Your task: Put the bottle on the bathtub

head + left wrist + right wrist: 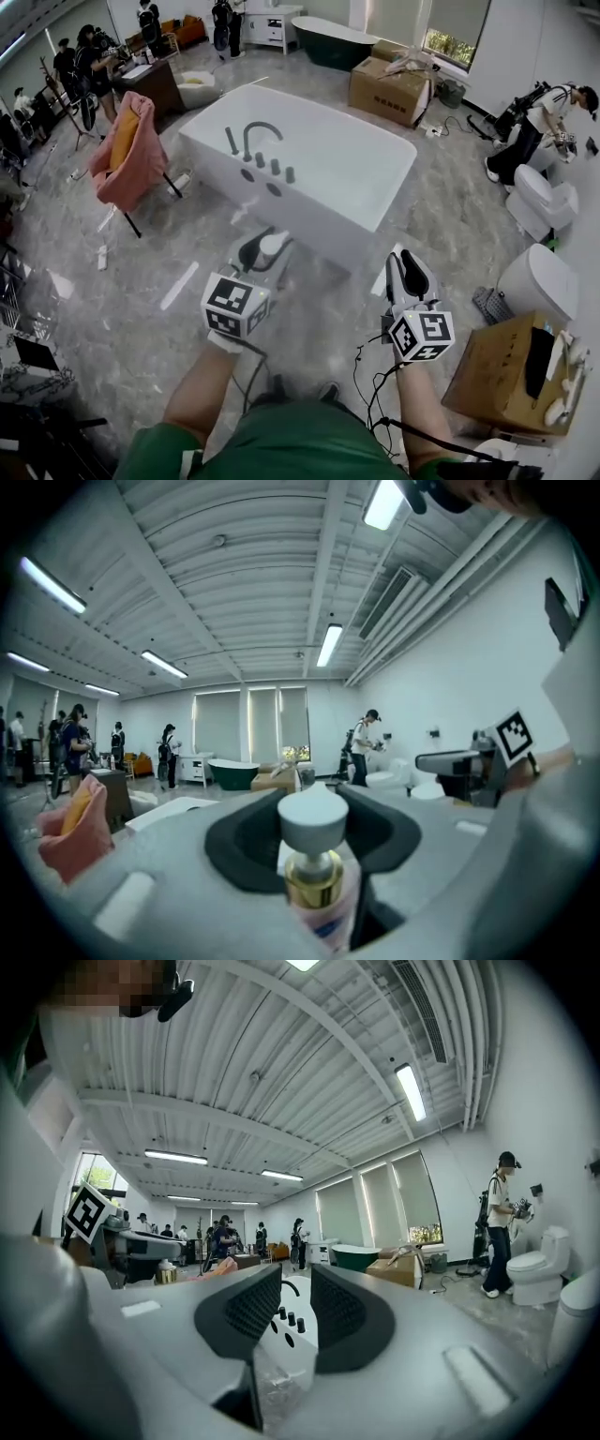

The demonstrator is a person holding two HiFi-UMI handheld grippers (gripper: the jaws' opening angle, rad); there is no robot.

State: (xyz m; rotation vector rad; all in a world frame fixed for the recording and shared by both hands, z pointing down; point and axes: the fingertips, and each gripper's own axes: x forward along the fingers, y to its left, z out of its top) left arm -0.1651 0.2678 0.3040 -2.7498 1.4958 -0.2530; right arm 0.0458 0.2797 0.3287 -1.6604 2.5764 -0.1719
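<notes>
Nearest to me, the left tool is pinching the bottle, its jaws closed in on the pinkish body just under the gold collar. The white cap stands up clear above the pads. The bottle sits upright between the jaws, not tilted as far as I can see.

It looks like a small plastic bottle (the kind you'd keep by a bath). I'd judge it light and fairly stiff but smooth-skinned, so it could slide in the grip or twist if squeezed only lightly. The body below the collar seems the right place to hold it; the cap might turn or pop.

Just to the right, the right tool hangs level with its jaws a little apart and nothing between them.

Beyond both tools is bare floor, then the white bathtub. Its near rim is ahead of the bottle and still well apart from it. The faucet stands on the rim's left end. The bottle has yet to reach the rim.
</notes>
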